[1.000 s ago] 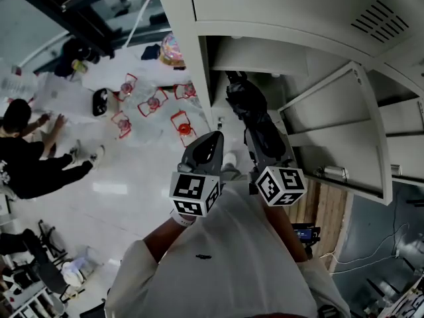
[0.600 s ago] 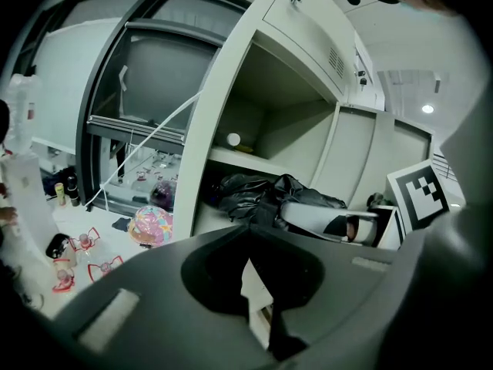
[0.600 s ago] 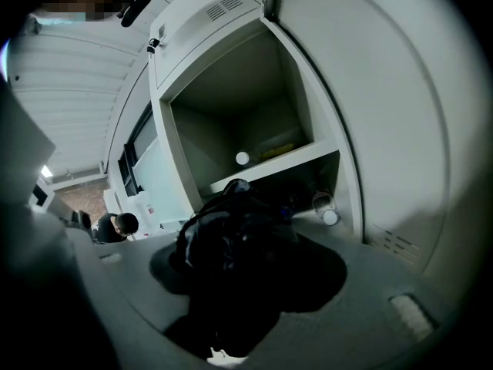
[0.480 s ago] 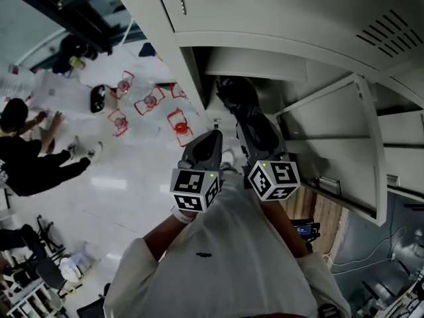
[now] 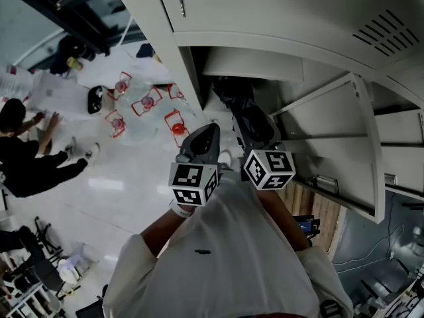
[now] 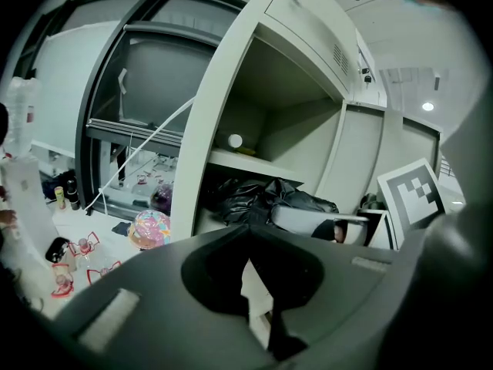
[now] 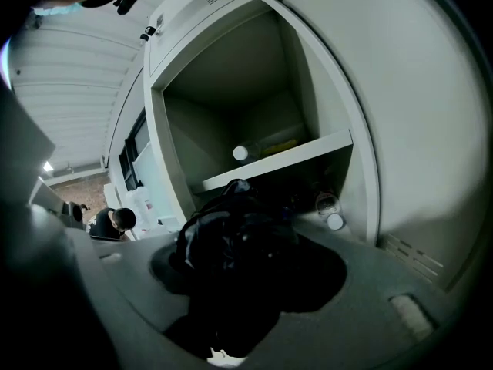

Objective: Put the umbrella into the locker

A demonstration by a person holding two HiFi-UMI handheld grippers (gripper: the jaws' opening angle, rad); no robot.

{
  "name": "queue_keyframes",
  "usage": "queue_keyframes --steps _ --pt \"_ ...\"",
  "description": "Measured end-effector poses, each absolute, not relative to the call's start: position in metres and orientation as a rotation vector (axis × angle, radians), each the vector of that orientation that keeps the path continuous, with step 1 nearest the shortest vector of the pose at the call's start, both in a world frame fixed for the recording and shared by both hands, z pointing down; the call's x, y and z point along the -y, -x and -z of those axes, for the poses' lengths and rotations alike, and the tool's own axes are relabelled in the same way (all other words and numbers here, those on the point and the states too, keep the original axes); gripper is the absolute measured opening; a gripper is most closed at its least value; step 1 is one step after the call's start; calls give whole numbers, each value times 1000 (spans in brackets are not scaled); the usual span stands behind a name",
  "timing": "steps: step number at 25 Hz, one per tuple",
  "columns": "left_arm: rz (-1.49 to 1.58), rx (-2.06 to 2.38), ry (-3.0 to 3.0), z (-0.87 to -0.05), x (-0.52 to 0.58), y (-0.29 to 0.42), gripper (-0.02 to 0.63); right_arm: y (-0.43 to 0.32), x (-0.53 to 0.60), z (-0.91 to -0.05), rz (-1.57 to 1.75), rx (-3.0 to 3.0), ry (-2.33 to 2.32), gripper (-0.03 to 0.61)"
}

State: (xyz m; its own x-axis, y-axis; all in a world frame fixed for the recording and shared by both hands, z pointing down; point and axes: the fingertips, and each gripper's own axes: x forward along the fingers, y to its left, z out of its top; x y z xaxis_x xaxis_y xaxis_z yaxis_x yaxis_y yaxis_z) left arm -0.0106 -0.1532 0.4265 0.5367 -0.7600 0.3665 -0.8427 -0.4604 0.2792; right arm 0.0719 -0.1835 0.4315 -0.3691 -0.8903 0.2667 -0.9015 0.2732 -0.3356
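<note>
While the right tool (image 7: 245, 272) clamps the umbrella (image 7: 231, 233) inside the locker (image 7: 231, 106), the left tool (image 6: 248, 233) sits closed.

In the head view the umbrella (image 5: 244, 108) reaches into the locker (image 5: 285, 25). Its far end is lost in the compartment's shadow, and its near end is covered by the right gripper (image 5: 255, 141). In the right gripper view the black fabric fills the gap between the jaws, so their inner faces cannot be seen. On the shelf (image 7: 308, 149) lies a white round thing (image 7: 242, 153), too small to identify. A person (image 5: 30, 161) on the floor is cut off by the head view's left edge.
</note>
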Motion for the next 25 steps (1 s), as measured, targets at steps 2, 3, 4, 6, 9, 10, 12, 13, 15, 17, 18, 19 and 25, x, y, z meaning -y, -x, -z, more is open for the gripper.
queue_keyframes --steps 2,3,4,6,9,10,12,13,15,17,18,19,25 --pt "-265 1301 -2355 -428 153 9 11 -72 188 -432 -674 2485 -1754 249" --pt "-267 1300 -2355 -428 153 8 11 -72 190 -433 -671 2484 -1755 249" --pt "-268 1300 -2355 -429 152 9 11 -72 192 -434 -668 2482 -1757 249" --pt "-267 1306 -2351 -429 153 10 11 -72 196 -436 -666 2477 -1765 249" --pt "-263 1320 -2345 -430 157 12 11 -70 203 -439 -662 2466 -1777 249" --pt "-262 1323 -2344 -431 158 13 11 -69 206 -440 -658 2464 -1778 249" --pt "-262 1327 -2341 -432 159 13 11 -68 211 -442 -648 2463 -1778 249" --pt "-263 1330 -2339 -432 160 13 11 -67 214 -442 -643 2462 -1777 249" --pt "-264 1337 -2338 -432 160 15 11 -65 218 -444 -637 2459 -1777 249" --pt "-263 1346 -2337 -432 162 17 11 -64 223 -446 -633 2452 -1781 249" --pt "-263 1351 -2335 -433 163 18 11 -64 225 -447 -632 2448 -1784 249" --pt "-263 1355 -2332 -433 164 19 11 -63 228 -448 -632 2445 -1786 249" --pt "-265 1371 -2316 -437 166 22 11 -59 243 -458 -626 2424 -1787 249"
